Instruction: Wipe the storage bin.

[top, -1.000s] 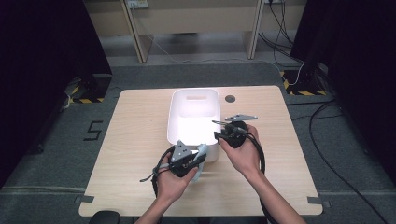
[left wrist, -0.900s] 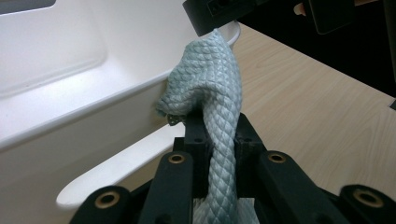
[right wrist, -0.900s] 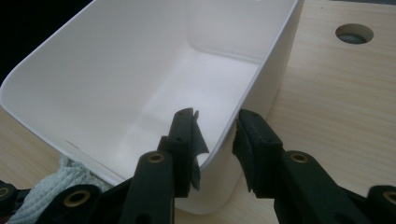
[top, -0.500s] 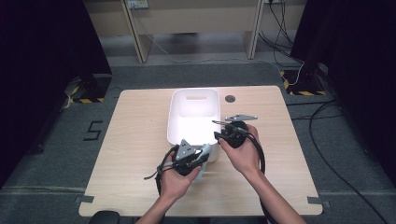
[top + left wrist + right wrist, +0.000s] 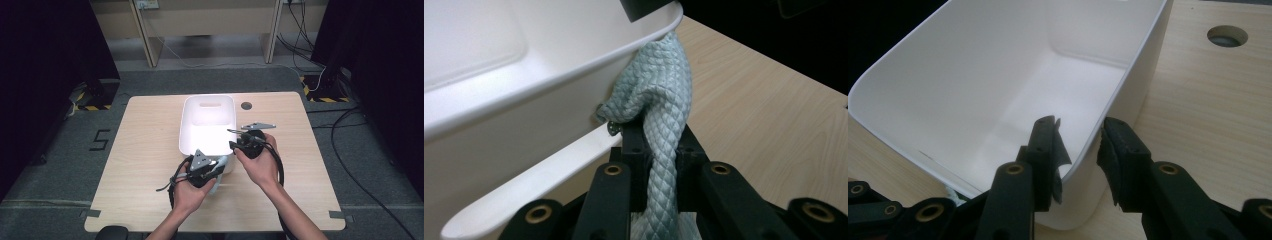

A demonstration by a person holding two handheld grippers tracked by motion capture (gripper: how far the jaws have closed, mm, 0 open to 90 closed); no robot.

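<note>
A pale blue-green cloth (image 5: pixel 659 115), quilted in a small diamond pattern, is being pinched between the pressed-together jaws of the left claw (image 5: pixel 212 172) and is being held against the outside of the near corner of a white plastic bin (image 5: pixel 207 125), just under its rolled rim. The bin is standing in the middle of the light wood-grain counter (image 5: pixel 145 150), and its near right corner wall is being straddled by the right claw (image 5: pixel 1075 150), whose jaws are being kept spread, one inside and one outside; whether the pads are actually pressing on the wall is hard to judge from this angle. The cloth is being read as soft, limp and light: it is bunching and twisting into a rope where it is squeezed, so it is likely to drape and slide over the rim rather than hold any shape, and a bunched fold near its middle is probably being favoured over a loose edge. The bin is looking smooth, glossy, thin-walled and rigid, with rounded corners and a handle slot in the far wall; being empty and light, it is likely to skid unless it is being steadied at the rim.
</note>
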